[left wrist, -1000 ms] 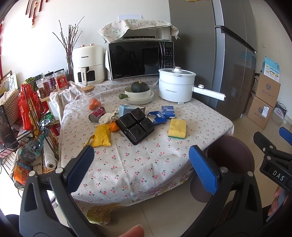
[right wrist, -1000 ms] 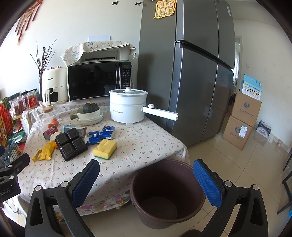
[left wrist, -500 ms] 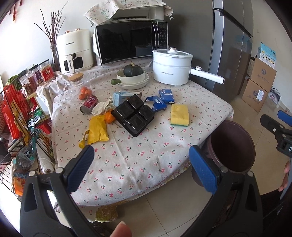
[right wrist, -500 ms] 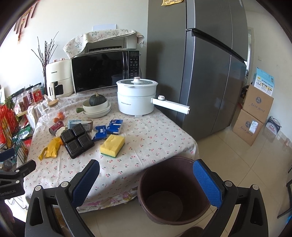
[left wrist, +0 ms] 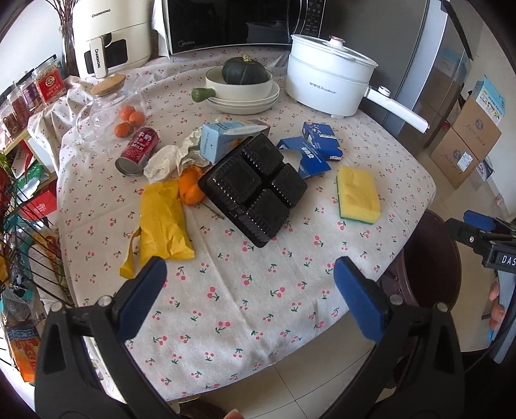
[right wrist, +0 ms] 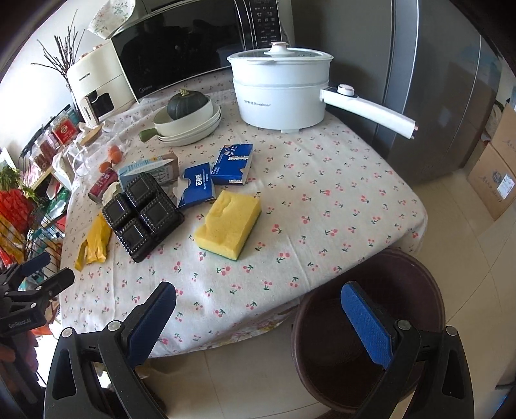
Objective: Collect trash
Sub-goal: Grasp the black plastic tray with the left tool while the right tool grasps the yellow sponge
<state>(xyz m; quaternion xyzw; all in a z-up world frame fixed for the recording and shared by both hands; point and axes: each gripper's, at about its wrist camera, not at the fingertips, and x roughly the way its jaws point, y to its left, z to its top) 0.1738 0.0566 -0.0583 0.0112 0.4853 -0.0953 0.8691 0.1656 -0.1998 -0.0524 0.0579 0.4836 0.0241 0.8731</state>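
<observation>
Grippers point(left wrist: 250, 287) nearer table point(left wrist: 251, 309) than before

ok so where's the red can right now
The red can lies on its side at the table's left, seen from the left wrist, between the small oranges behind it and the crumpled white paper.

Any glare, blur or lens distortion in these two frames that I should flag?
Left wrist view: sharp, strong fisheye bending, dark vignette corners, daylight reflecting in the microwave door. Right wrist view: sharp too, the fridge bows at the edge, window glare on the microwave, soft shadow under the sponge.
</observation>
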